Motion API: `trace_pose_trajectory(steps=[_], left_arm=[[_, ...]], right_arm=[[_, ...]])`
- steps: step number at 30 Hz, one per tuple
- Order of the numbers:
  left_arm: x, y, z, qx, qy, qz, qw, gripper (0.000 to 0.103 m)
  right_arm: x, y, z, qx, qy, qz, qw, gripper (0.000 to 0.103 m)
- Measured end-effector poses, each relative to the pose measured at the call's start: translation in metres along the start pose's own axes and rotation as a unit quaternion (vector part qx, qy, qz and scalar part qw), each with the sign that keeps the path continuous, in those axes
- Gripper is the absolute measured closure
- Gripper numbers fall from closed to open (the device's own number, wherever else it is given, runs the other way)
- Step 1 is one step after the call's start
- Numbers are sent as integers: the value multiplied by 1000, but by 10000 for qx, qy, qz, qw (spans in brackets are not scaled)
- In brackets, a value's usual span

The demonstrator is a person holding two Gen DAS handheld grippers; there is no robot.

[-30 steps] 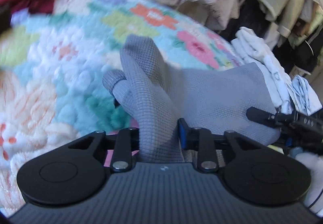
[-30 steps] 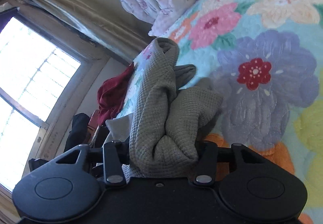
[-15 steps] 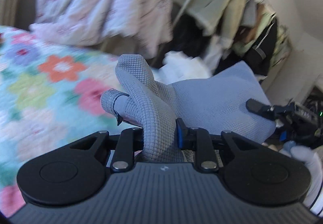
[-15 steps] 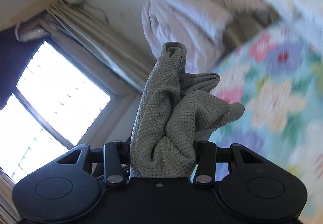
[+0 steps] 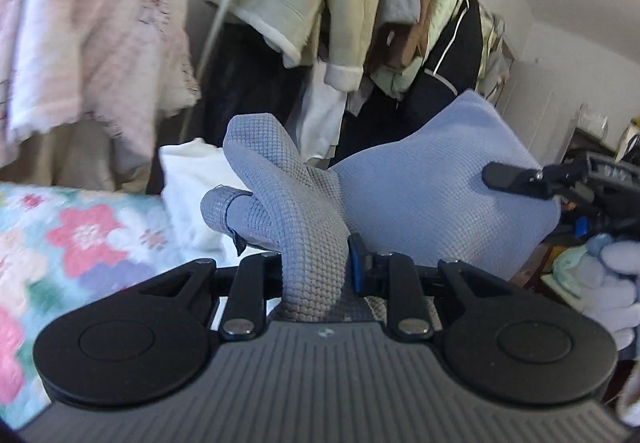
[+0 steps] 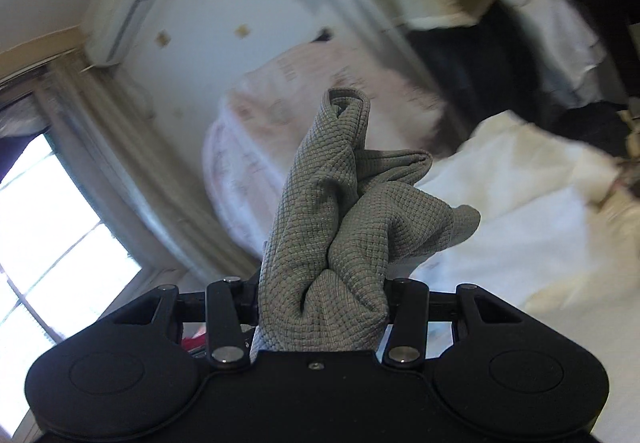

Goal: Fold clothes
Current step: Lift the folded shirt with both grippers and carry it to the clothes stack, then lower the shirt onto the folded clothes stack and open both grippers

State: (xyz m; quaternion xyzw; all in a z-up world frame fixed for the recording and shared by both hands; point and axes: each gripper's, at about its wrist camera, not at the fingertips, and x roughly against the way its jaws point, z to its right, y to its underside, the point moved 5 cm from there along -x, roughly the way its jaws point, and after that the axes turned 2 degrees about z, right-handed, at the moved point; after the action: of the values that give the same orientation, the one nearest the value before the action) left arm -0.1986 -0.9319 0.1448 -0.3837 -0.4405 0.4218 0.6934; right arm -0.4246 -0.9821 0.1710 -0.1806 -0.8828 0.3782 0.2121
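Note:
A grey-blue waffle-knit garment (image 5: 432, 195) hangs in the air, stretched between my two grippers. My left gripper (image 5: 316, 267) is shut on one bunched edge, which stands up in a thick fold above the jaws. In the left wrist view my right gripper (image 5: 516, 177) holds the cloth's far right corner, with a gloved hand (image 5: 612, 275) below it. The right wrist view shows the same garment (image 6: 340, 223) crumpled and pinched in my right gripper (image 6: 324, 295). The cloth hides all the fingertips.
A floral bedspread (image 5: 80, 239) lies low on the left, with a white fabric pile (image 5: 188, 175) behind it. A pink quilt (image 5: 88, 23) and a crowded rack of hanging clothes (image 5: 360, 23) fill the background. A window (image 6: 48, 227) and curtain stand to the left.
Both grippers have risen and swung away from the bedspread toward the clothes rack, carrying the garment with them. Neither grip on the cloth has changed.

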Motion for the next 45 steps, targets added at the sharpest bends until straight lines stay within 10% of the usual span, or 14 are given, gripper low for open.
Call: trace_pose_trajectory(steps=[9, 16, 26, 29, 34, 45], left_arm=[[-119, 27, 18, -981, -822, -664, 9895, 81], [-132, 72, -22, -267, -914, -1290, 9871, 78], [-92, 17, -18, -175, -280, -381, 9987, 78], [-114, 20, -12, -490, -293, -750, 9955, 78], [-157, 61, -41, -75, -728, -1717, 9824, 81], [-132, 52, -29, -417, -496, -1663, 9839, 78]], right_arm=[[-66, -35, 114, 365, 775, -540, 9949, 51], [-106, -6, 186, -24, 1920, -1859, 9636, 48], [-72, -30, 105, 2044, 2727, -1500, 9281, 44], [-85, -24, 90, 2398, 2441, -1667, 9247, 92], [-123, -5, 128, 2360, 2958, -2425, 8933, 91], [-108, -11, 135, 1577, 3032, -2182, 9141, 79]])
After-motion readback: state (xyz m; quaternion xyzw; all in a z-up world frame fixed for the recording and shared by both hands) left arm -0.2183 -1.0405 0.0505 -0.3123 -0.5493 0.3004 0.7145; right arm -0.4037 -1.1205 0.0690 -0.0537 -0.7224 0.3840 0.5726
